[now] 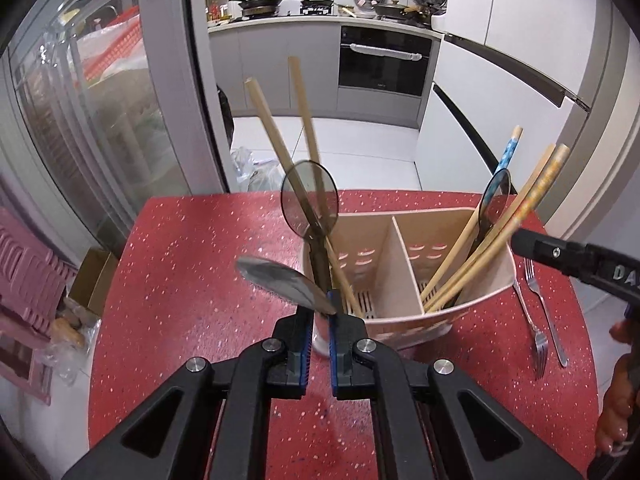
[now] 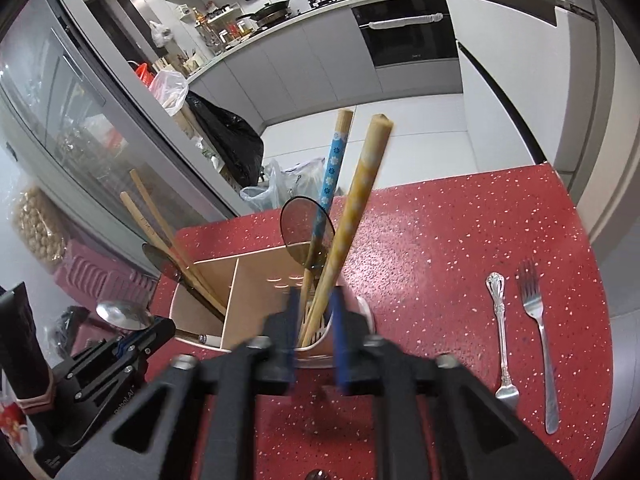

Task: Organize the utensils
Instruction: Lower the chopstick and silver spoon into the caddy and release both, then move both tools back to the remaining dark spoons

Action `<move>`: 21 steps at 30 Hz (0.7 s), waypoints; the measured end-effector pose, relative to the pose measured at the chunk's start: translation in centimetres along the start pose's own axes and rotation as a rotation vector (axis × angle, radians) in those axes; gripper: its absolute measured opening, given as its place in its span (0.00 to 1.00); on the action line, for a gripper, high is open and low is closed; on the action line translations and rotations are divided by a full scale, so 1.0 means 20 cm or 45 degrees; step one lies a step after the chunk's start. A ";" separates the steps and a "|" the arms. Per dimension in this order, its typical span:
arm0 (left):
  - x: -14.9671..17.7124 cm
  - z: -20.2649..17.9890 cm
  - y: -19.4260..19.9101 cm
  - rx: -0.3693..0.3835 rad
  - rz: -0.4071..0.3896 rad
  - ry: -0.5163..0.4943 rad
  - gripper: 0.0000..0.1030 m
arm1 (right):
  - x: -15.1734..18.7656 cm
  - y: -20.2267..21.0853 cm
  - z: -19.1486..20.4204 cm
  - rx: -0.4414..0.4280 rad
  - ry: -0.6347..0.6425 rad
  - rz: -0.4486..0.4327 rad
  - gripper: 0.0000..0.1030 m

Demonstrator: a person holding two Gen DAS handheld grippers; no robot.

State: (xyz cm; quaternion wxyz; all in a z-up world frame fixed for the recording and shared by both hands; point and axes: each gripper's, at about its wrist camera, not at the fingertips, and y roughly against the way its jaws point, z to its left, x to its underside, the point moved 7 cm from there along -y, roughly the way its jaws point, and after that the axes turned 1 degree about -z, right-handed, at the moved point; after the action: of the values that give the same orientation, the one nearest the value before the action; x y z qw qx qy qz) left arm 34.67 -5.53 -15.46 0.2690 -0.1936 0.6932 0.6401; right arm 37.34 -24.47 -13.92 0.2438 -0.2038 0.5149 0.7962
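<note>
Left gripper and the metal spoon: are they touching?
Touching. The left wrist view shows the left gripper shut on the metal spoon, its fingers pinching the neck.

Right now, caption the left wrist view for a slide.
Left gripper clamps a metal spoon beside the divided utensil holder.

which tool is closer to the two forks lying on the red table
Right. The right tool is at the holder's near rim, on the forks' side. The left tool, shut on a spoon, sits at the holder's far end.
</note>
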 end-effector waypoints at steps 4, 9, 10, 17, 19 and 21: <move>0.03 0.02 0.05 -0.022 -0.014 -0.012 0.27 | 0.00 0.04 0.01 -0.015 -0.017 -0.019 0.58; 0.09 0.04 0.08 -0.014 0.013 -0.021 0.27 | 0.06 0.07 0.00 -0.014 -0.038 0.007 0.61; 0.11 0.04 0.08 -0.010 0.024 -0.020 0.27 | 0.08 0.07 0.00 -0.009 -0.043 0.016 0.62; 0.22 0.07 0.10 0.009 0.076 -0.021 0.27 | 0.23 0.12 -0.04 0.030 -0.080 0.076 0.66; 0.27 0.07 0.11 0.017 0.097 -0.022 0.27 | 0.28 0.14 -0.06 0.041 -0.090 0.097 0.72; 0.32 0.08 0.12 0.020 0.123 -0.021 0.34 | 0.35 0.16 -0.08 0.056 -0.100 0.120 0.74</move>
State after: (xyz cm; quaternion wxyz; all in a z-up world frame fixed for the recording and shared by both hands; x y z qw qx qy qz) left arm 28.38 -3.14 -17.71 0.2449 -0.1525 0.7045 0.6484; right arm 29.99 -25.74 -16.30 0.2304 -0.1425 0.5314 0.8026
